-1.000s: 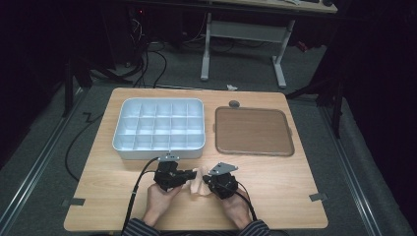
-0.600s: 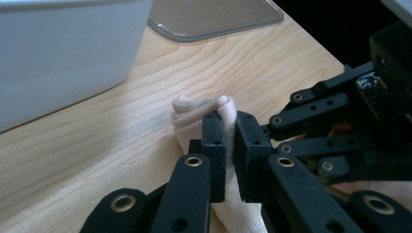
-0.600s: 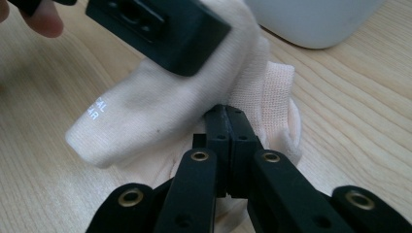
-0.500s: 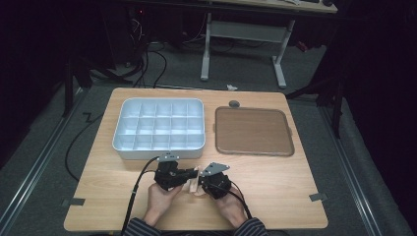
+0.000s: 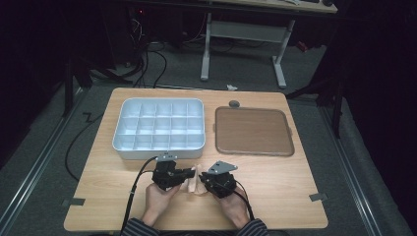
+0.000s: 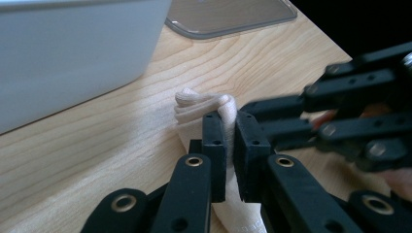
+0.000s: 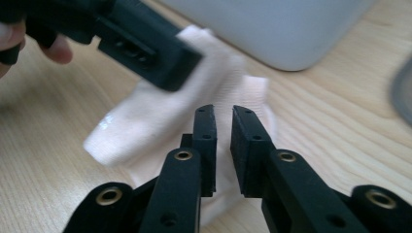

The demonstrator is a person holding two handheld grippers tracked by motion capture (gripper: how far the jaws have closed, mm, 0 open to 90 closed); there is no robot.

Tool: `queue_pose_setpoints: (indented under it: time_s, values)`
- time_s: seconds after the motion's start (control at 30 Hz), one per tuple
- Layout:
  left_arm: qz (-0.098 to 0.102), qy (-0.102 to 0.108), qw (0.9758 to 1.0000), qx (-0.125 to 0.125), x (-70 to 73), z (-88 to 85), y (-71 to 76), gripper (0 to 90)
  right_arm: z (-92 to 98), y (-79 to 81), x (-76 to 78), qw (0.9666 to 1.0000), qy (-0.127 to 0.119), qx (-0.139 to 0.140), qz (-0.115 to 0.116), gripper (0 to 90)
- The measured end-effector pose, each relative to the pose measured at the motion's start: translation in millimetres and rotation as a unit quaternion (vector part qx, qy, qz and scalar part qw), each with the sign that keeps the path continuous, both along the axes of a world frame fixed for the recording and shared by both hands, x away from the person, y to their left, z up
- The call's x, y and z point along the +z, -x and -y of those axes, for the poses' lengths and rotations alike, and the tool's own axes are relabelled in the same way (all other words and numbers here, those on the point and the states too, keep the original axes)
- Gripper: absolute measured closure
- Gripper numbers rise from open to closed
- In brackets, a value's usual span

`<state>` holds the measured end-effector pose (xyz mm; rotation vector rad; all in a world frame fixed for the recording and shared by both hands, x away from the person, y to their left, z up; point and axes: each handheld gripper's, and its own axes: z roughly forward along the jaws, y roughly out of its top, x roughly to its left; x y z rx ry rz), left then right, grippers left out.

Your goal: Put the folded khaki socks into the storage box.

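A cream folded cloth (image 5: 193, 181) lies on the wooden table (image 5: 275, 196) near the front edge, between my two grippers. My left gripper (image 5: 189, 173) points right and is shut on the cloth's rolled edge (image 6: 204, 103), which its pads (image 6: 214, 141) pinch in the left gripper view. My right gripper (image 5: 203, 181) points left at the cloth from the other side. Its jaws have just been opening and now stand a narrow gap apart (image 7: 222, 114). The cloth (image 7: 145, 121) lies beneath and beyond them, and nothing is pressed between the pads.
A white box with several compartments (image 5: 160, 125) stands behind the grippers, with a brown tray (image 5: 253, 130) to its right. A small dark round object (image 5: 234, 103) sits at the table's back edge. Bare wood spreads to the left and right of the hands.
My right gripper has edged left, closer to the cloth and the left gripper. The left gripper has stayed where it was, still on the cloth.
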<state>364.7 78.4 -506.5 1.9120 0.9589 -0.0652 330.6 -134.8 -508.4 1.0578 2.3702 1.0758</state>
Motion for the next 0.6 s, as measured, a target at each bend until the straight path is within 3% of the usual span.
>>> queue_pose_setpoints:
  time_s: [0.1, 0.3, 0.47, 0.53, 0.6]
  values:
    - [-0.003, 0.000, 1.0000, 0.002, -0.4, -0.3, -0.3, 84.9, 14.2, 1.6, 3.3, 0.9997, -0.010, -0.022, 0.004, 75.6]
    - [-0.004, 0.001, 1.0000, 0.004, -0.5, 0.6, -0.5, 84.9, 24.3, -1.3, -4.2, 0.9985, -0.020, -0.048, -0.018, 69.4]
    - [-0.005, -0.002, 1.0000, 0.005, 0.4, 0.5, -0.2, 84.9, 23.6, -3.2, -6.5, 0.9980, -0.034, -0.048, -0.025, 66.6]
    - [-0.005, -0.003, 1.0000, 0.005, 0.6, 0.0, -0.2, 84.9, 26.1, -3.3, -2.9, 0.9971, -0.050, -0.054, -0.021, 65.9]
    - [-0.006, -0.003, 1.0000, 0.005, 0.5, 0.2, -0.6, 84.9, 26.1, -2.3, -0.2, 0.9973, -0.048, -0.053, -0.017, 65.5]
